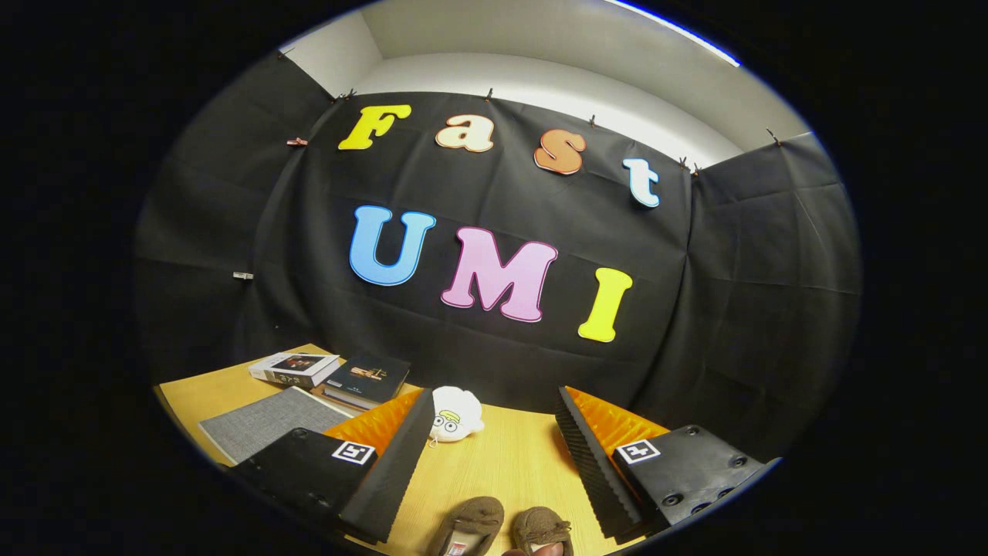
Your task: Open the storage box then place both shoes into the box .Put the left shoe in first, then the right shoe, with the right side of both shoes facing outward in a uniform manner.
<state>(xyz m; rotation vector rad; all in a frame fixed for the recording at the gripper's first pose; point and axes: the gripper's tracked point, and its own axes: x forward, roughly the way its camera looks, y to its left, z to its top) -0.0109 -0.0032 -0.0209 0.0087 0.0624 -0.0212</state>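
Tool [494, 455] fingers wide apart; shoes [502, 529] cut off between

Two shoes [500, 529] sit side by side on the table [509, 455] between the wide-apart fingers of the gripper [494, 440], a soft toy [455, 415] lies beyond them near the left finger, and further left lie two books [332, 374] behind a flat mat [266, 421].
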